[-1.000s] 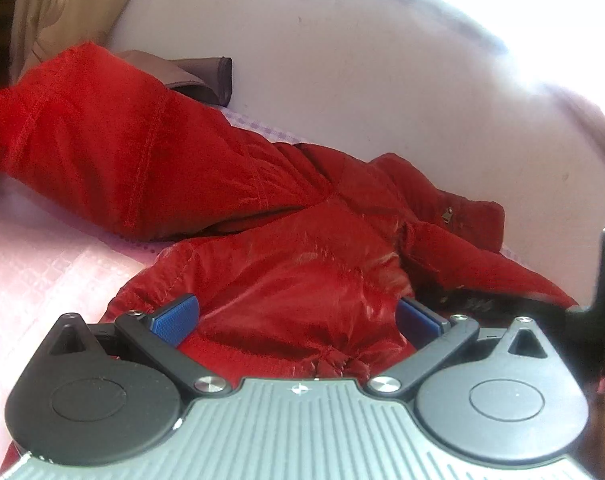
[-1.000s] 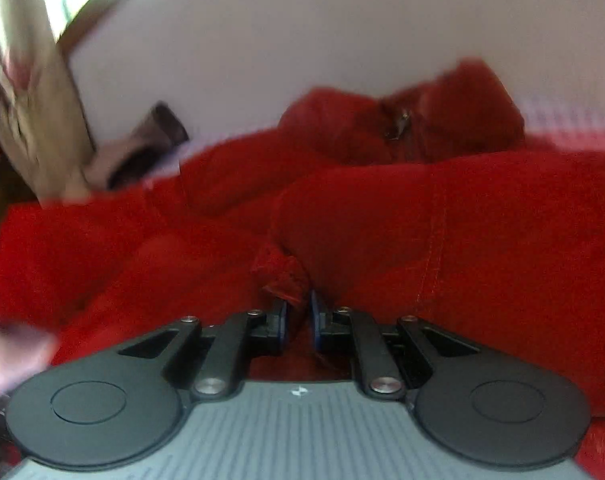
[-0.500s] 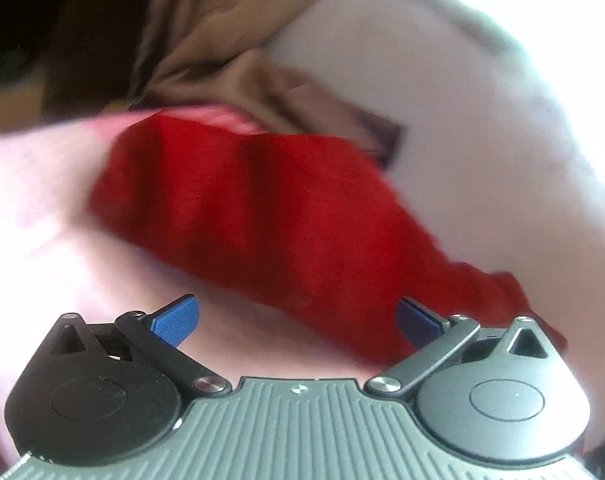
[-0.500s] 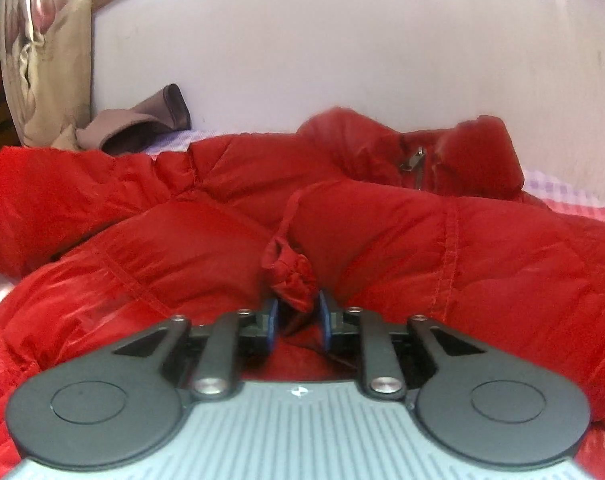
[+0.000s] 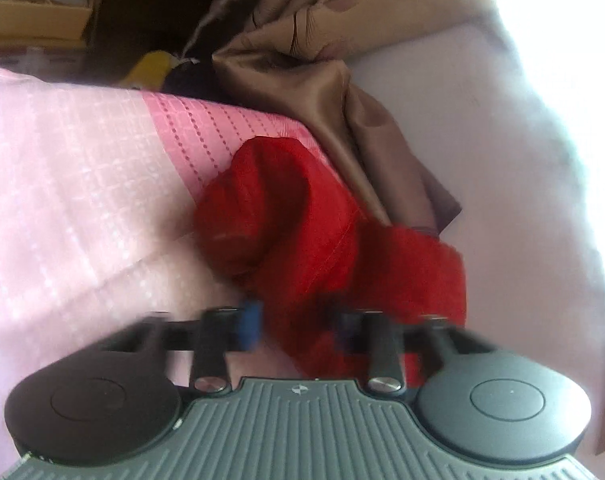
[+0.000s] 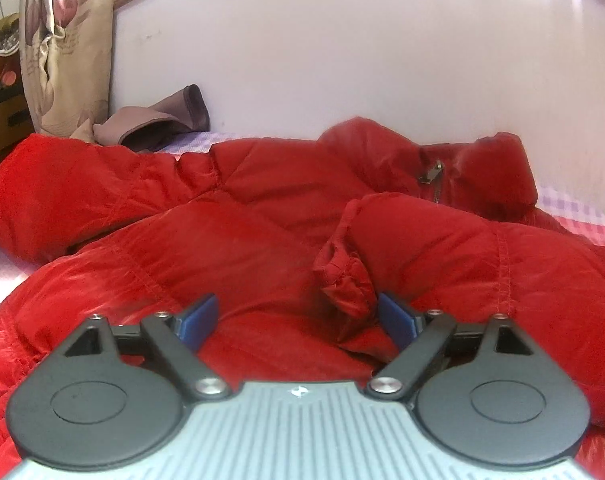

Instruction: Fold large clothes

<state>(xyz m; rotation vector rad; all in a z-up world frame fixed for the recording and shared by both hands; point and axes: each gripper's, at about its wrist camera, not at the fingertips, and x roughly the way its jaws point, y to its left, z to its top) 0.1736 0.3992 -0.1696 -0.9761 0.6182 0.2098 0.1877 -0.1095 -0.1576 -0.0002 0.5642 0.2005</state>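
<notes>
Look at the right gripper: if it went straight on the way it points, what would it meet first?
Probably the bunched cuff of the red jacket, lying just ahead of the right gripper, between its open jaws; depth is hard to judge.

Red jacket (image 6: 262, 216): quilted, slightly glossy cloth.

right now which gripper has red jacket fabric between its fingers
The left gripper: its fingers are narrowed around the red jacket sleeve. The right gripper is spread wide, the cuff lying loose between.
</notes>
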